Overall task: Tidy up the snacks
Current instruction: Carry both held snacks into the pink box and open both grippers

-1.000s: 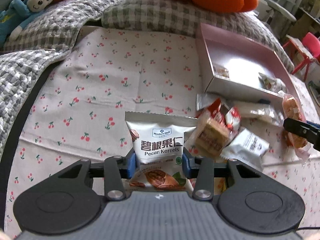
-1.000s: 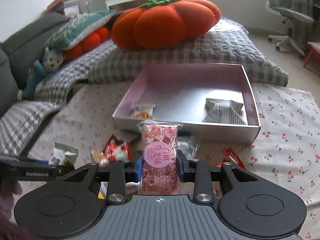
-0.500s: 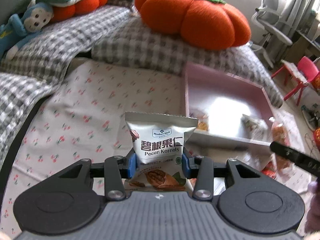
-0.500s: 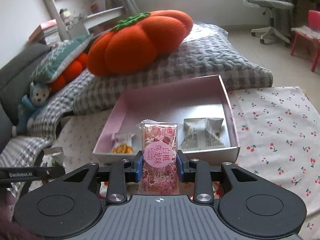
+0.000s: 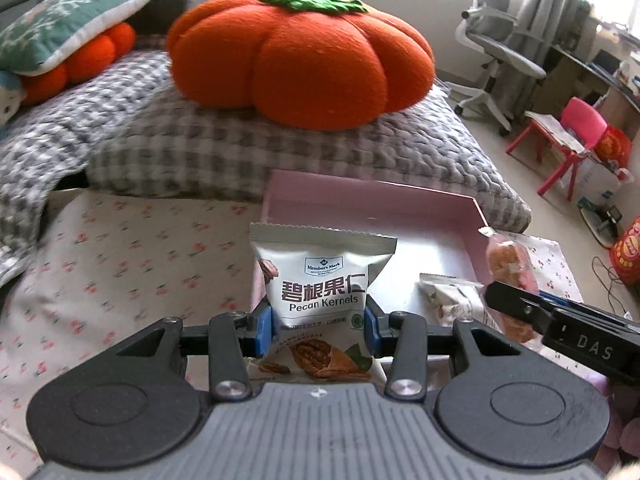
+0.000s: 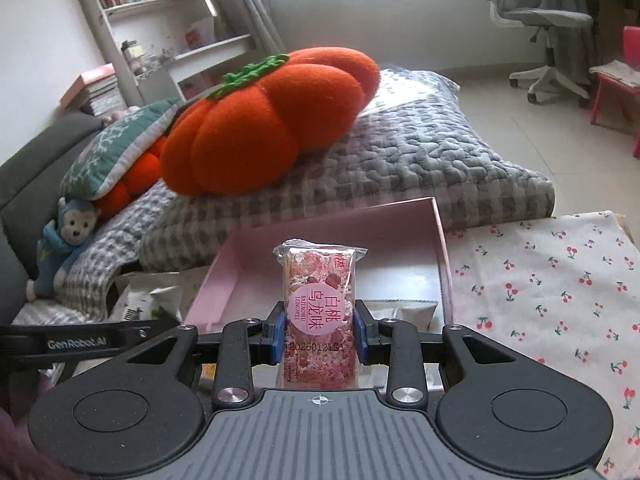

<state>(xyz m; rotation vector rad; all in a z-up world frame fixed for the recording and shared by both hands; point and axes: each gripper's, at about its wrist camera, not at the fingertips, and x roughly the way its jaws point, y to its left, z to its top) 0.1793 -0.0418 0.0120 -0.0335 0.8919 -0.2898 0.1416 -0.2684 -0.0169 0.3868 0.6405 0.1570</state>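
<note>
Left claw (image 5: 319, 330) grips pecan pouch (image 5: 320, 304); right, pink bar (image 6: 319, 316).

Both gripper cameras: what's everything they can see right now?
Pecan kernels packet: one, silver-white, clamped in left gripper.
Peach nougat bar: one, pink, clamped in right gripper.
Box: one, pink, open, on cherry-print cloth.
Wrapped snack: one, whitish, inside box.
Pumpkin cushion: one, orange, on checked grey blanket.
Monkey toy: one, blue, on blanket's left.
Office chair: one, grey, behind.
Left gripper: black, blue pads.
Right gripper: same.
</note>
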